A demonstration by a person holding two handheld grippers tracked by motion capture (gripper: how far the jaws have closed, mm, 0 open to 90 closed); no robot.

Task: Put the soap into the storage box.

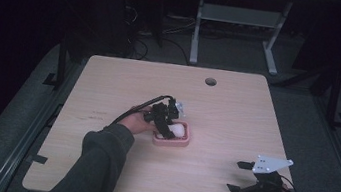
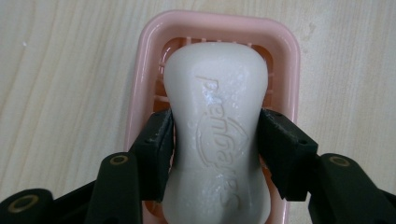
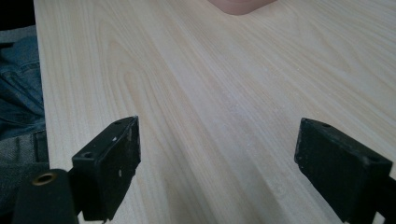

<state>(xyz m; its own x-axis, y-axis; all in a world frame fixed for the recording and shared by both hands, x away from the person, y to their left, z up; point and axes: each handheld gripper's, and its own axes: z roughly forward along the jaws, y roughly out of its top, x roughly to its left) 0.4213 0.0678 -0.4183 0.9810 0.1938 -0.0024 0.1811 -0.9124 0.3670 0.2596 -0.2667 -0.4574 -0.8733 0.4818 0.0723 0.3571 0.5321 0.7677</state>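
Note:
A white bar of soap (image 2: 217,107) with raised lettering lies in a pink soap dish (image 2: 142,79) near the middle of the table. My left gripper (image 2: 215,140) reaches over the dish from the left, and its two black pads rest against the narrow waist of the soap. In the high view the left gripper (image 1: 166,127) sits over the dish (image 1: 172,141) with the soap (image 1: 179,128) showing beside it. My right gripper (image 1: 237,176) hovers near the front right of the table, jaws wide apart with nothing between them (image 3: 217,158).
The light wooden table (image 1: 235,120) has a round cable hole (image 1: 210,81) at its far edge. A corner of the pink dish (image 3: 240,5) shows at the top of the right gripper view. A white desk frame (image 1: 239,20) stands on the floor behind the table.

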